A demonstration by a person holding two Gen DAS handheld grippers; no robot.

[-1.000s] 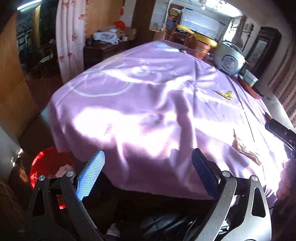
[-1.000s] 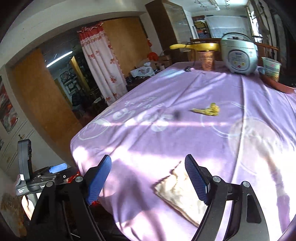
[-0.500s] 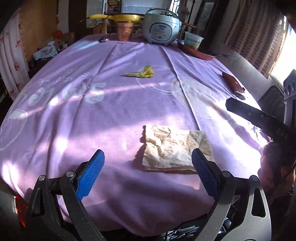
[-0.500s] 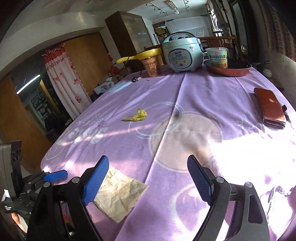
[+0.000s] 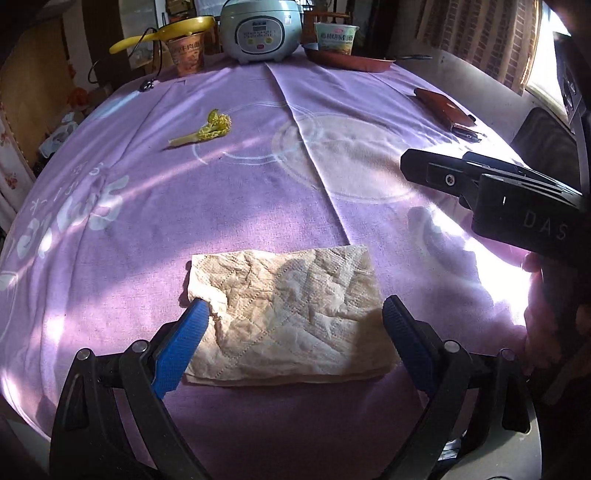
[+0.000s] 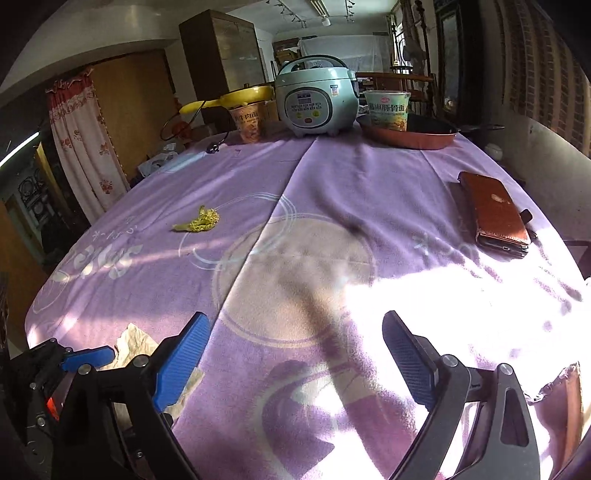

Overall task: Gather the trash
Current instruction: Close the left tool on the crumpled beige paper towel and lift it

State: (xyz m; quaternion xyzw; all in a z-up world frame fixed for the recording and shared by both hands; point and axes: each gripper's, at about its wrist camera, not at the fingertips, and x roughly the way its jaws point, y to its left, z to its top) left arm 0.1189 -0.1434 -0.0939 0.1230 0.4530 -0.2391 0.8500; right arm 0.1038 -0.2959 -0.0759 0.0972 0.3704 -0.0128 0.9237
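Our left gripper (image 5: 291, 325), jaws spread and grasping nothing, now straddles the crumpled napkin (image 5: 288, 310) at the near table edge; a second ago we saw only cloth there. Our right gripper (image 6: 295, 343), jaws just widened, is empty. At 11 o'clock, farther off, lies the vegetable scrap (image 5: 207, 129).

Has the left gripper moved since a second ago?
Yes. The left gripper swung away from the purple tablecloth's corner, toward the grey rice cooker; its open jaws now straddle the crumpled beige paper towel.
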